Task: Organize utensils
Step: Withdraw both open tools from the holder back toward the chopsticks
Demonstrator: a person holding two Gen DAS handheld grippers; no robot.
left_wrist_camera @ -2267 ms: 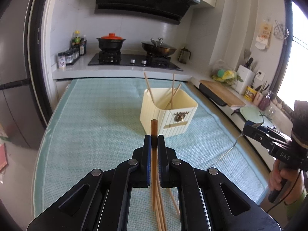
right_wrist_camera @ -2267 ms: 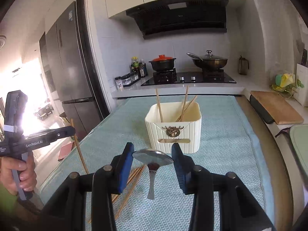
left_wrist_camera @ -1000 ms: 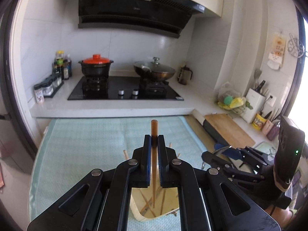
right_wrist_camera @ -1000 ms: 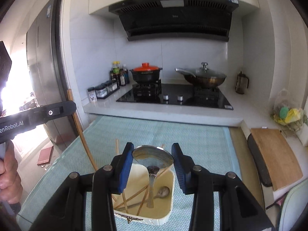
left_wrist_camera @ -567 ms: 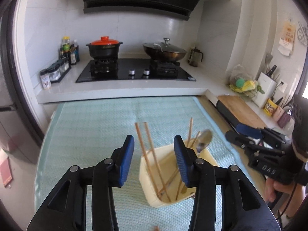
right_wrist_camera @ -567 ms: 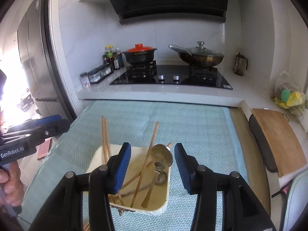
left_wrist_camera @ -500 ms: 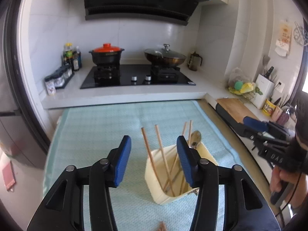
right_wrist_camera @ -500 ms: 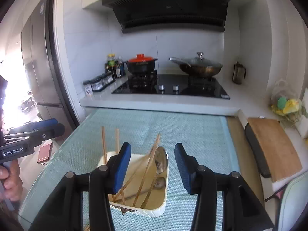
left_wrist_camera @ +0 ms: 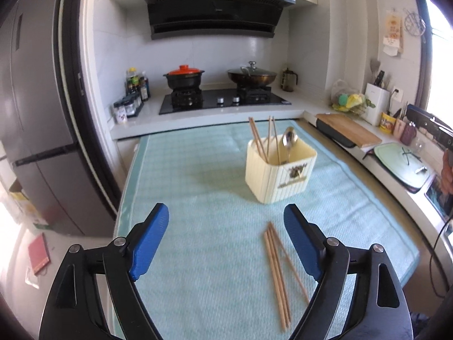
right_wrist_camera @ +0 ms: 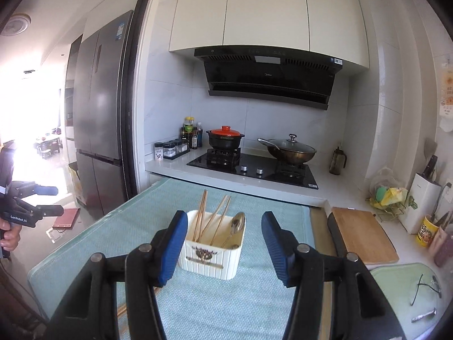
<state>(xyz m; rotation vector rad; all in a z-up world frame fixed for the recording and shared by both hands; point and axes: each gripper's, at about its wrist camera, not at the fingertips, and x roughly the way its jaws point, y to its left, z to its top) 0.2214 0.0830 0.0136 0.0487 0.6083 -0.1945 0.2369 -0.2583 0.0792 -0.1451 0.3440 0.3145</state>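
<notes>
A cream utensil holder (left_wrist_camera: 280,170) stands on the green mat (left_wrist_camera: 198,184), with several chopsticks (left_wrist_camera: 260,138) and a metal spoon (left_wrist_camera: 289,138) upright in it. More loose chopsticks (left_wrist_camera: 277,269) lie on the mat in front of it. My left gripper (left_wrist_camera: 226,212) hangs back from the holder, its jaws opening with nothing between them. In the right wrist view the holder (right_wrist_camera: 212,252), its chopsticks (right_wrist_camera: 203,215) and the spoon (right_wrist_camera: 237,223) show beyond my right gripper (right_wrist_camera: 225,221). Its jaws are also opening and hold nothing. The left gripper (right_wrist_camera: 49,200) appears at the far left there.
Behind the mat are a hob (left_wrist_camera: 223,100) with an orange-lidded pot (left_wrist_camera: 184,76) and a wok (left_wrist_camera: 252,75). A fridge (left_wrist_camera: 36,113) stands to the left. A cutting board (left_wrist_camera: 348,131) and a sink area (left_wrist_camera: 402,164) run along the right counter.
The left gripper let its chopstick go into the holder and the right gripper dropped its spoon there. Both then pulled back from the holder with their jaws spreading wider.
</notes>
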